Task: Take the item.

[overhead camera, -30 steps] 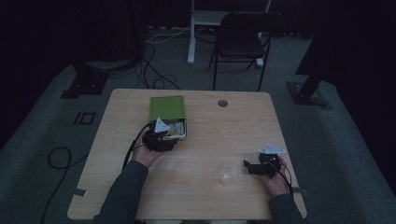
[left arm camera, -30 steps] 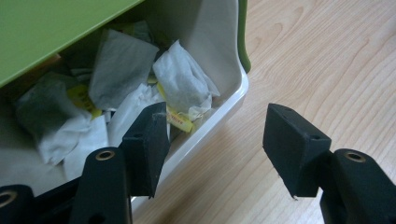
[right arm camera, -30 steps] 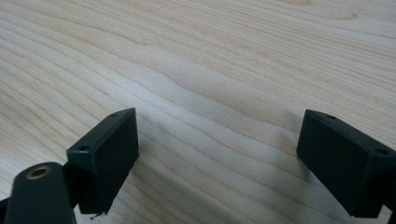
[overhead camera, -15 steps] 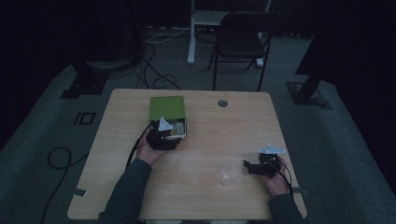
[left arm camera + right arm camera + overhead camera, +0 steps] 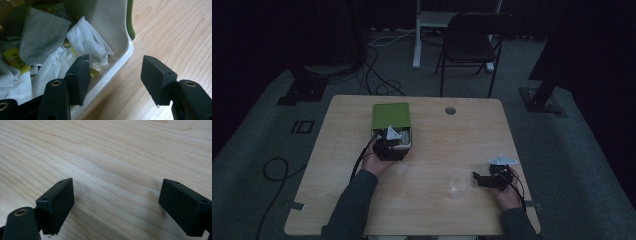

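One light wooden table (image 5: 422, 200) carries one white rectangular plastic box (image 5: 120, 62) with one green lid (image 5: 391, 116), and one small clear round plastic cup (image 5: 457, 184). Inside the box lie many white paper tea bags (image 5: 87, 41), too jumbled to count. One dark folding chair (image 5: 472, 42) stands behind.

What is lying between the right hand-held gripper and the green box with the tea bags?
In the high view, a clear cup stands just beside the right hand-held gripper; up to the green box is bare table.
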A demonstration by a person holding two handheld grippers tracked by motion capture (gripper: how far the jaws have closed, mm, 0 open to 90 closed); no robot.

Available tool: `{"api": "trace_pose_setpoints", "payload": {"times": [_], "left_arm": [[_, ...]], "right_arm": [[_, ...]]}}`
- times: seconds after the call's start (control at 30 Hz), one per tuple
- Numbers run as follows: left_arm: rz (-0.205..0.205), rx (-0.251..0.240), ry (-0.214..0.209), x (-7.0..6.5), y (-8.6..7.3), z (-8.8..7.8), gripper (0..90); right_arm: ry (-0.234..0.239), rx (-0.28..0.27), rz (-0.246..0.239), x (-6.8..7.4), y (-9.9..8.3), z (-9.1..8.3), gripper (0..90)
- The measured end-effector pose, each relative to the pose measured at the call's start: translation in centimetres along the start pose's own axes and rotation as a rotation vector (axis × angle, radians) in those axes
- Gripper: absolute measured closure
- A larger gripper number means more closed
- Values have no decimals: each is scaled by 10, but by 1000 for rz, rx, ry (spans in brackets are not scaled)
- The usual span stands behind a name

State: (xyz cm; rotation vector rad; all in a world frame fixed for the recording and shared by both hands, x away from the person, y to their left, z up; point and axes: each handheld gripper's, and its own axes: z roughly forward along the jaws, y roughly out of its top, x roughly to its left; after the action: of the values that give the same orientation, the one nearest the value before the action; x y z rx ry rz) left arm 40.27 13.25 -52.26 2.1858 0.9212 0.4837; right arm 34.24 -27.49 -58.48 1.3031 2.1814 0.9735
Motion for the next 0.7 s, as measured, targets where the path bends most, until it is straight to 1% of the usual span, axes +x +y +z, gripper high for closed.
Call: {"api": "trace_pose_setpoints", "payload": {"times": [0.13,0.17,0.23,0.53,0.6,0.7], "left_arm": [[0,4,3,-1,-2,-1,415],[-10,-1,-1,0,-3,-2,416],[-14,-3,-2,-1,-4,-3,417],[-23,-14,-2,-10,-9,-9,420],[-16,-10,2,-13,-10,-10,421],[-18,-8,-1,-16,-11,-12,420]], "right_arm": [[0,0,0,0,0,0,126],[0,0,0,0,0,0,126],[0,0,0,0,0,0,126],[0,-1,0,0,0,0,126],[0,-1,0,0,0,0,126],[0,-1,0,0,0,0,126]]}}
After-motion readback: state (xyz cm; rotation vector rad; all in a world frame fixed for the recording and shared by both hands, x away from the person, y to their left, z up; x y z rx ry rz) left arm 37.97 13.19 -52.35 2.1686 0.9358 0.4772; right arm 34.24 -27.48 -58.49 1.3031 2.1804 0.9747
